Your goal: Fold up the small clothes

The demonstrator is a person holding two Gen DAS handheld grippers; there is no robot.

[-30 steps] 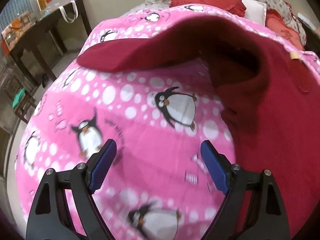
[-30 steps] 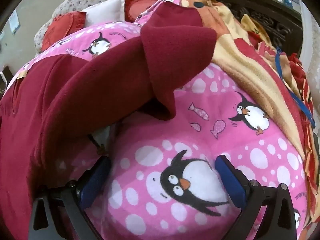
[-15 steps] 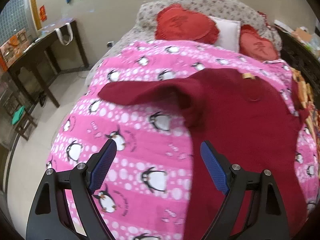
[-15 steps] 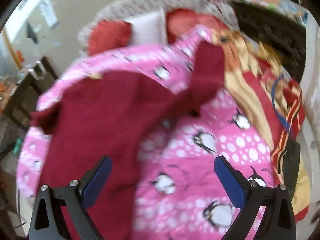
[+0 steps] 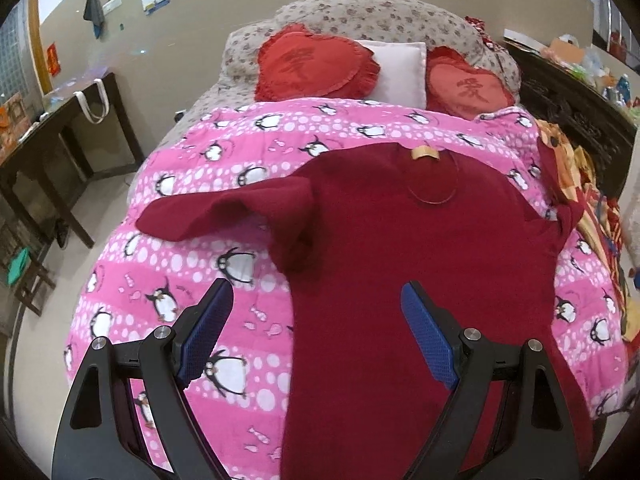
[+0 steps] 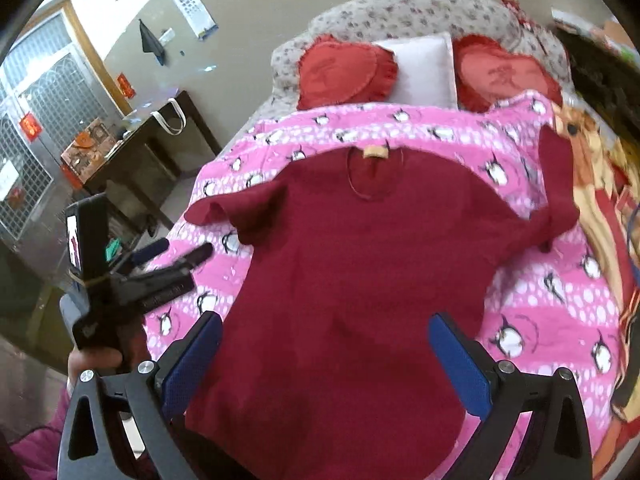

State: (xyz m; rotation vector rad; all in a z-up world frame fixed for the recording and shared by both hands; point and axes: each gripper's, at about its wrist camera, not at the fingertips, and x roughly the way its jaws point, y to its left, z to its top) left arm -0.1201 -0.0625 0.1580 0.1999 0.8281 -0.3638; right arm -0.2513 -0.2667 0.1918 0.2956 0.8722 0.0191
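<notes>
A dark red long-sleeved top (image 5: pixel 400 248) lies spread on the pink penguin bedspread (image 5: pixel 192 240), collar and tan label away from me. It also shows in the right wrist view (image 6: pixel 360 264). Its left sleeve (image 5: pixel 224 212) is bunched and folded near the shoulder; its right sleeve (image 6: pixel 556 184) lies crumpled toward the right. My left gripper (image 5: pixel 316 332) is open and empty, held above the top's lower left edge. My right gripper (image 6: pixel 326 364) is open and empty above the top's lower part. The left gripper (image 6: pixel 176 254) also appears at the left of the right wrist view.
Two red heart cushions (image 5: pixel 316 62) and a white pillow (image 5: pixel 400 68) lie at the head of the bed. An orange and yellow patterned blanket (image 5: pixel 580 184) lies along the bed's right side. A dark wooden table (image 5: pixel 60 140) stands left of the bed.
Both grippers have pulled back and up from close to the bedspread, so the whole top and bed are now in view. Both stay open and empty.
</notes>
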